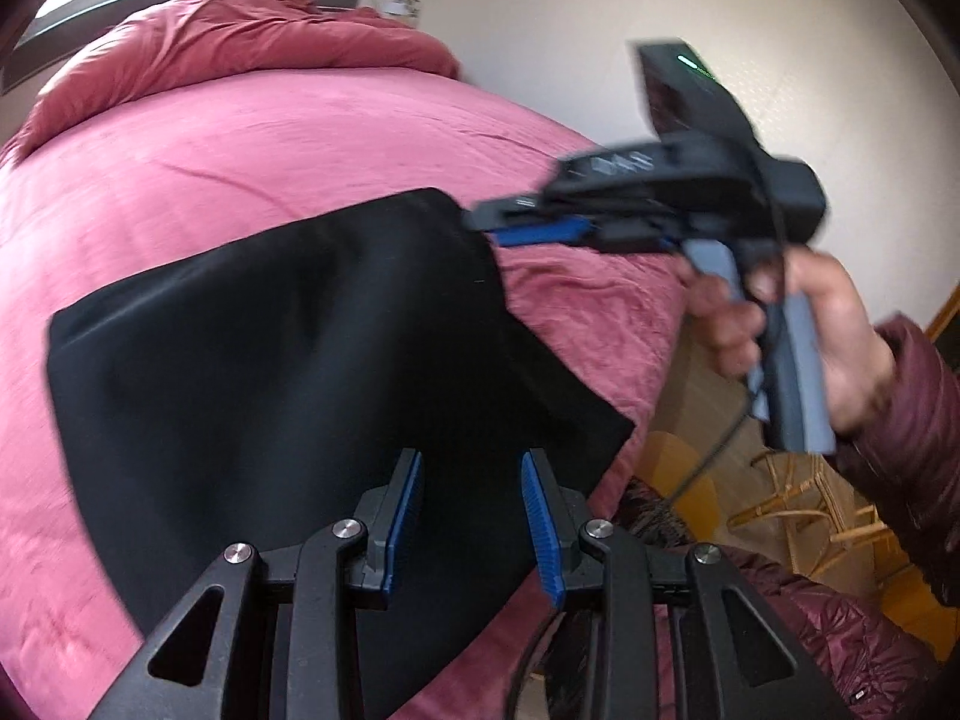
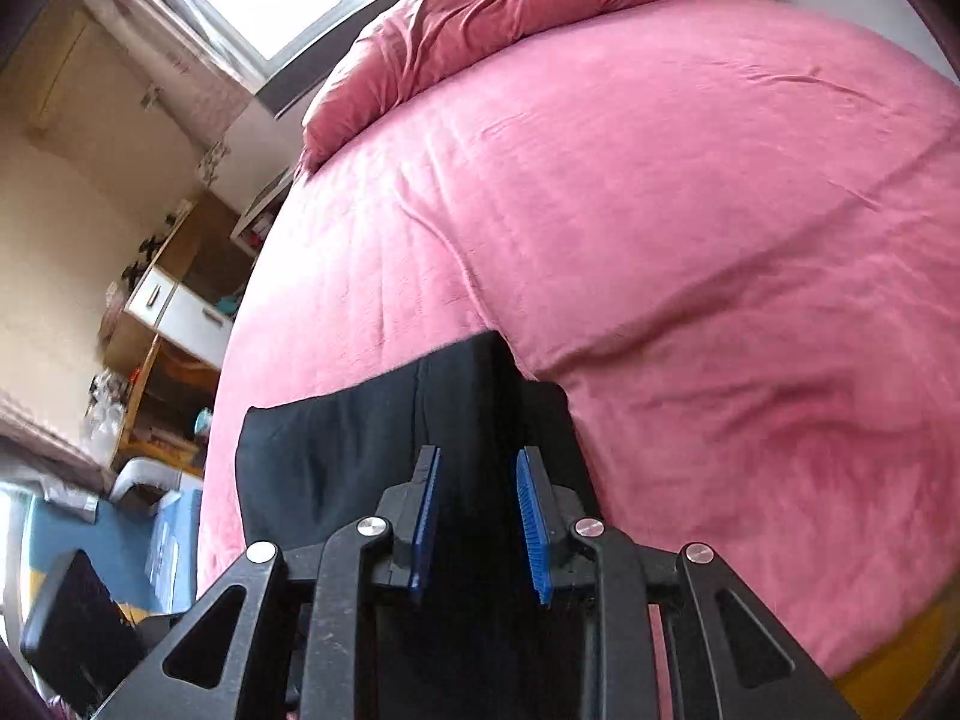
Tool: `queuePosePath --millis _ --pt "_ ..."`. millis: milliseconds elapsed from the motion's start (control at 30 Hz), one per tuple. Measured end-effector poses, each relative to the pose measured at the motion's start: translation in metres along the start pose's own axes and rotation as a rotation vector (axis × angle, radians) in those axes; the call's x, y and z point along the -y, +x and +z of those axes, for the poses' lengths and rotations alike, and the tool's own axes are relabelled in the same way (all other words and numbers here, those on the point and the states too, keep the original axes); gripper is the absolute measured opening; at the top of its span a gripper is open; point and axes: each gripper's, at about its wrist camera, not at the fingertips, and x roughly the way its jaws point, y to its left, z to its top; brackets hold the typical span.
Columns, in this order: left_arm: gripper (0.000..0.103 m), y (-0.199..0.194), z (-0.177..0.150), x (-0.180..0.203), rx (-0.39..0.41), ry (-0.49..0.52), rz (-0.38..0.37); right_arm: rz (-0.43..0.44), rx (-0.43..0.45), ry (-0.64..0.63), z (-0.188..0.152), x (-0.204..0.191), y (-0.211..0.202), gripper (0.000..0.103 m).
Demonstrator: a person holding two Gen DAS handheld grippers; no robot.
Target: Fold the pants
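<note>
My left gripper (image 1: 471,516) and right gripper (image 2: 477,519) stand parted, empty. Black pants (image 1: 288,360): soft, light, limp; pinch at hem corners.

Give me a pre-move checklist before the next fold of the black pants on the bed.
1. Pants lying on the pink bed: ok.
2. Left gripper open, nothing between its fingers: ok.
3. Right gripper open, above the pants' edge: ok.
4. Fabric flat: not ok, a crease runs through the pants in the right wrist view.
5. Near edge fully on the bed: cannot tell, the grippers hide it.
</note>
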Motion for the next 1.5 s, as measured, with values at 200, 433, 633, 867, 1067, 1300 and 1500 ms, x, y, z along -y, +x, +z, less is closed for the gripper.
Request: queuePosePath --millis 200,433,633,867,1067,1300,1500 --pt "0.034 0.034 0.011 0.019 -0.037 0.032 -0.064 0.030 -0.066 -0.088 0.013 -0.001 0.016 0.007" --pt "0.036 0.086 0.011 0.051 -0.111 0.076 -0.108 -0.037 -0.114 -0.155 0.017 0.003 0.035 0.001" --pt "0.037 0.092 0.013 0.051 -0.108 0.060 -0.139 -0.071 -0.146 -0.124 0.015 0.020 0.054 0.001" --pt "0.039 0.040 0.009 0.027 -0.062 -0.018 -0.140 -0.079 -0.148 -0.113 0.014 0.018 0.059 0.001" --pt "0.040 -0.030 -0.004 -0.036 0.043 -0.184 -0.005 -0.092 -0.119 -0.089 0.010 0.013 0.049 0.004" --pt "0.040 -0.087 -0.026 -0.109 0.120 -0.359 0.328 -0.176 -0.027 -0.127 0.003 -0.009 0.021 0.033" --pt "0.043 -0.087 -0.030 -0.119 0.091 -0.389 0.505 -0.161 0.017 -0.250 -0.006 -0.055 0.006 0.033"
